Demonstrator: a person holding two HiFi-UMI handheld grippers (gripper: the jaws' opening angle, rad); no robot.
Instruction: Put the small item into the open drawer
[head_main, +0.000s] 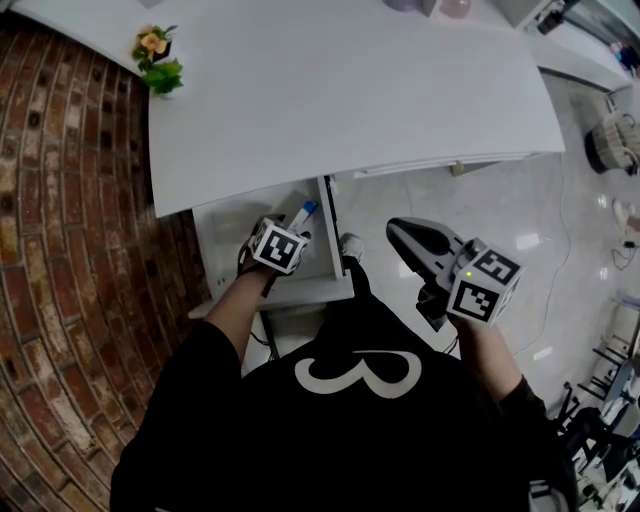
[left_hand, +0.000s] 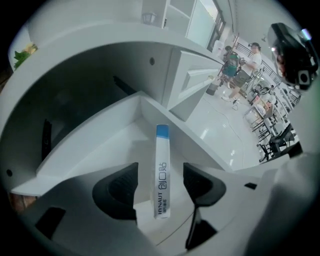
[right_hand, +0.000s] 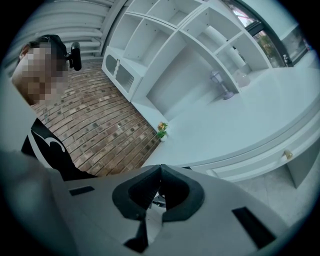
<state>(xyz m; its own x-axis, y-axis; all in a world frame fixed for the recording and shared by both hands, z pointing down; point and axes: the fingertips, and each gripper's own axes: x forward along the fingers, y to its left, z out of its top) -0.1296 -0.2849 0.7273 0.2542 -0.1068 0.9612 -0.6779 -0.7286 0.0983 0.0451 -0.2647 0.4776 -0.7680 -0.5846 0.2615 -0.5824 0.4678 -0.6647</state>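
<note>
**Ana:** Under the front edge of the white bench, what is going on at the drawer?

**Ben:** It is standing pulled out, and the left claw is hanging right over it, pointing down into its white inside. The jaws are standing spread wide.

**Ana:** Is that claw gripping anything?

**Ben:** No. A slim white box with a blue end is sitting lengthwise between the two black pads. A gap is showing on either side, so neither pad is pressing on it. The blue end is pointing away from the claw, toward the drawer's far corner. Dark print is running along the side that is facing the camera. I am not managing to tell whether the box is already resting on the drawer's floor.

**Ana:** And the other hand?

**Ben:** The right claw is being held out to the person's right, well apart from the drawer, above the glossy tiled floor. Its jaws are pressing together at the tips, and nothing is sitting between them.

**Ana:** Is anything sitting on the bench itself?

**Ben:** A small potted flower is sitting near its left corner, next to the brick floor and well apart from both claws.
</note>
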